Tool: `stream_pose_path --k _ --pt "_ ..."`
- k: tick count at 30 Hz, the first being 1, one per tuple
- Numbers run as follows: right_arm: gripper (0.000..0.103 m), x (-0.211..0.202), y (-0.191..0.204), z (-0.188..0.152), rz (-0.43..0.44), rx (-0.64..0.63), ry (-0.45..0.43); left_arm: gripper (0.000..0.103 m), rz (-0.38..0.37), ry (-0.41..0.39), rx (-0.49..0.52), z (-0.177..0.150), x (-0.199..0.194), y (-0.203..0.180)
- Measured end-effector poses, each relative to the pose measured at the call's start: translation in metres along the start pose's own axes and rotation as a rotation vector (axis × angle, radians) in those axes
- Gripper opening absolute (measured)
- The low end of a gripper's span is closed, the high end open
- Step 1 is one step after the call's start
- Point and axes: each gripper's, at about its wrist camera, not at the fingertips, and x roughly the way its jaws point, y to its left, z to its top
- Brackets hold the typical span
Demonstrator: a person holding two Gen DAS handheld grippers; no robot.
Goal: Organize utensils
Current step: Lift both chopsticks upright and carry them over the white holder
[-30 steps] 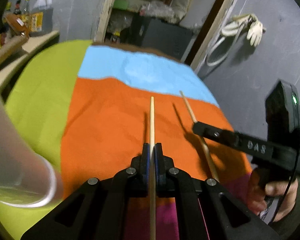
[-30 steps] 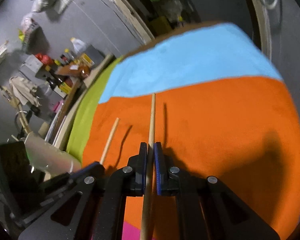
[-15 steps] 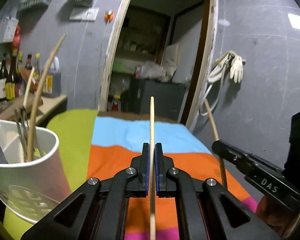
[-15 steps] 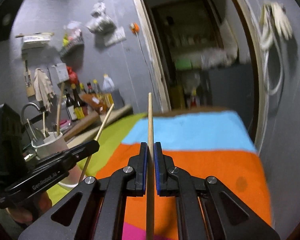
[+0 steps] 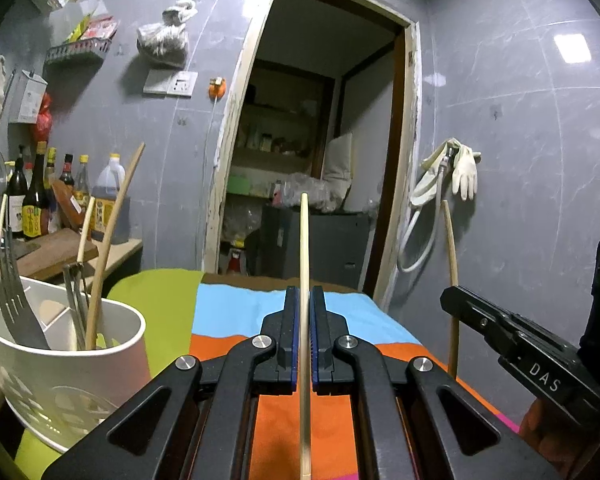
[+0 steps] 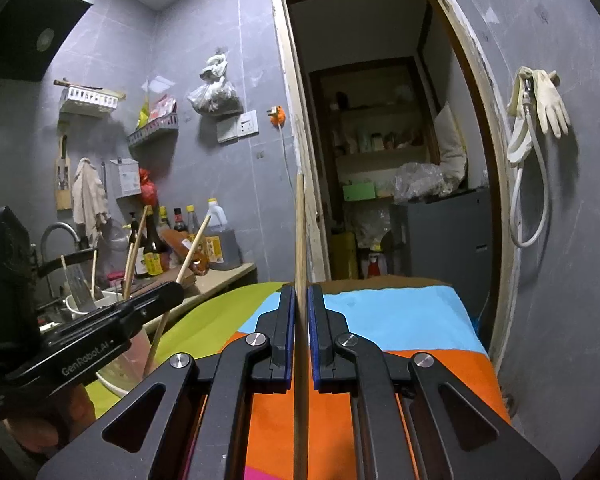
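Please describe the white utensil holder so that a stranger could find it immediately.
Look at the table under the striped cloth, on its green side. The white utensil holder stands there, holding a dark slotted spatula and wooden chopsticks. It is the only white perforated tub nearby.

Lower end of pale chopstick [image 5: 304, 248] ran behind the jaws past the bottom edge, white utensil holder [image 5: 112, 364] left of jaws cropped, bottle labels [image 5: 30, 220] beyond it unreadable

Pale chopstick [image 5: 304, 248] upright, clamped; darker chopstick [image 6: 299, 240] likewise; white holder [image 5: 100, 360] with utensils, left on cloth.
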Motion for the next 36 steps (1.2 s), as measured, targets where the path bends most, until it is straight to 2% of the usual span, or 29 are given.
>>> stream_pose_path --k 11,15,20,26,31,36 --pt "0.004 -0.019 0.017 0.01 0.0 -0.074 -0.107 0.003 0.017 -0.139 0.02 0.012 -0.03 -0.005" --pt "0.004 -0.024 0.026 0.021 0.015 -0.065 -0.133 0.003 0.0 -0.174 -0.018 0.027 -0.042 0.0" --pt "0.004 -0.026 0.046 0.043 0.06 -0.063 -0.176 0.003 0.023 -0.232 -0.039 0.051 -0.068 0.014" --pt "0.004 -0.016 0.08 0.068 0.154 -0.06 -0.211 0.003 0.03 -0.248 -0.111 0.086 -0.103 0.057" --pt "0.004 0.0 0.105 0.084 0.245 0.0 -0.237 0.003 0.111 -0.281 -0.184 0.109 -0.13 0.105" --pt "0.004 0.018 0.125 0.096 0.302 0.059 -0.255 0.003 0.192 -0.294 -0.239 0.119 -0.134 0.146"
